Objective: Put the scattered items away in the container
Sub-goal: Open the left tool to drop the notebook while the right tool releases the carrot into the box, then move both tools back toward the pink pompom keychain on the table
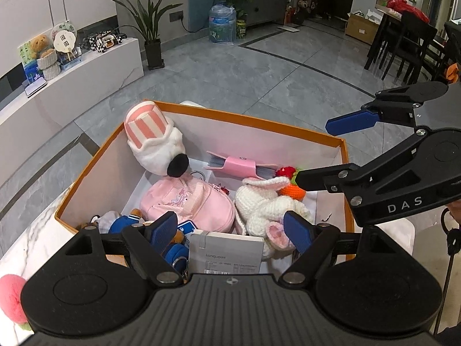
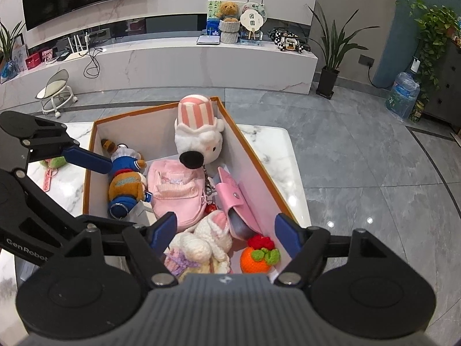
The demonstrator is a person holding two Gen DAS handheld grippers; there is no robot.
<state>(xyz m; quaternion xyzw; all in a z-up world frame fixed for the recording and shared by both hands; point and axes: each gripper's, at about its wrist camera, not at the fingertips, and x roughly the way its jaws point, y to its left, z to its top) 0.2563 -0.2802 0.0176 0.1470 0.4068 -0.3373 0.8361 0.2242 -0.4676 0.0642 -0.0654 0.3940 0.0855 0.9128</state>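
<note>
An orange-rimmed box [image 1: 253, 121] [image 2: 155, 109] stands on a white marble table. In it lie a plush with a pink striped hat [image 1: 155, 144] [image 2: 198, 138], a pink pouch [image 1: 190, 204], a pink card holder [image 1: 236, 164], a white crochet bunny [image 1: 268, 204] [image 2: 198, 245], an orange crochet fruit [image 2: 256, 259], a bear in blue [image 2: 126, 178] and a grey notebook [image 1: 226, 255]. My left gripper [image 1: 230, 229] [image 2: 124, 194] hovers open over the notebook without touching it. My right gripper [image 2: 226, 230] [image 1: 322, 152] stands open above the bunny, nothing between its fingers.
A pink peach plush [image 1: 11, 294] lies on the marble table [image 2: 268, 144] outside the box's left side. Beyond are grey floor tiles, a white TV bench [image 2: 173, 57], a potted plant [image 1: 149, 28], a water bottle [image 1: 222, 23] and dark dining chairs [image 1: 403, 49].
</note>
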